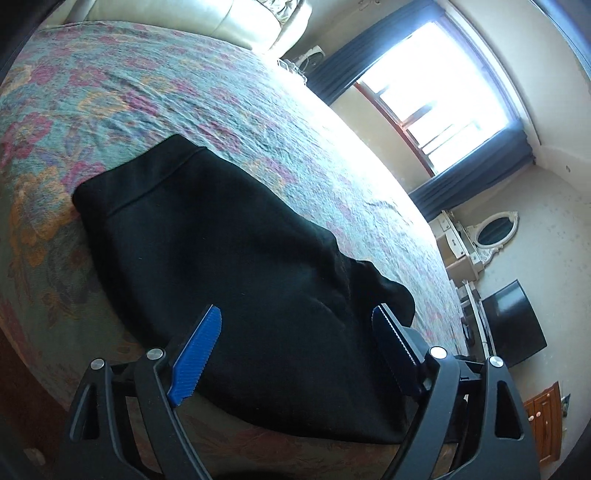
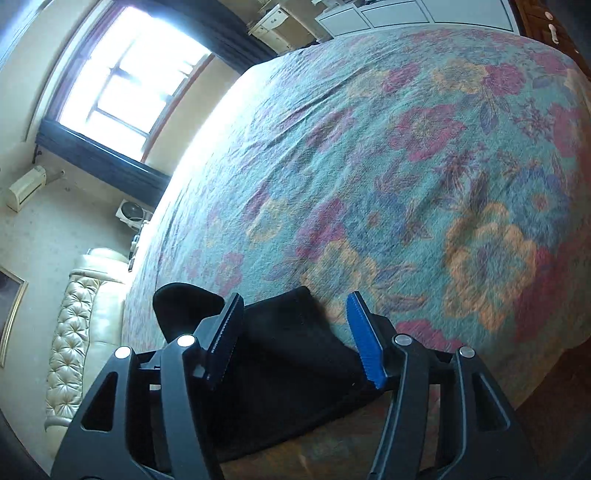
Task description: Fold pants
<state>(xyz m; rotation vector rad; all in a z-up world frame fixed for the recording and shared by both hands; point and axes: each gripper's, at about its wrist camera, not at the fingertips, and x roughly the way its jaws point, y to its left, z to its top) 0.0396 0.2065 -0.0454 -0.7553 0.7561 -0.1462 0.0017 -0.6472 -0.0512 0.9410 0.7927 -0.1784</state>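
Pants are lying folded on the bedspread, just ahead of and below the left gripper — waistband at the far end. Headboard is sitting beyond; window off to the right. The right gripper is hovering over the pants' edge — bedspread is stretching ahead and right.

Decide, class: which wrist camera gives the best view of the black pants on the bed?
The left wrist view: the black pants fill its centre, waistband visible. The right wrist view shows only one end, partly hidden behind the fingers.
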